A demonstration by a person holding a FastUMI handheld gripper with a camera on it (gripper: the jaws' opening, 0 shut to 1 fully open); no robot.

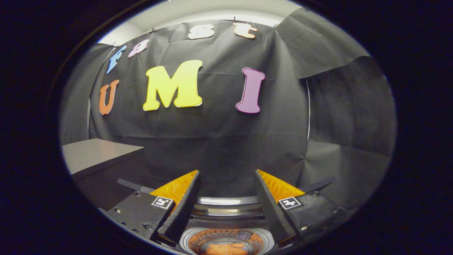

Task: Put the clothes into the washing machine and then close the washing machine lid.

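The hand-held gripper (226, 177) points at the black cloth wall (219, 141) of the booth, its two fingers spread wide apart with nothing between them, so it is released and grips nothing. Low between the finger bases lies the round opening of the washing machine (226, 242), seen from above. A pale ring borders the opening, and orange clothes (226, 248) lie down inside the drum, below the fingers and well under their tips. Just beyond the opening, between the two fingers, a curved shiny metallic band (228, 205) crosses from one finger to the other; whether it is the machine's lid standing raised or a part of its rim cannot be told. To the left of the left finger (182, 209), a grey desk (95, 154) stands against the cloth wall.
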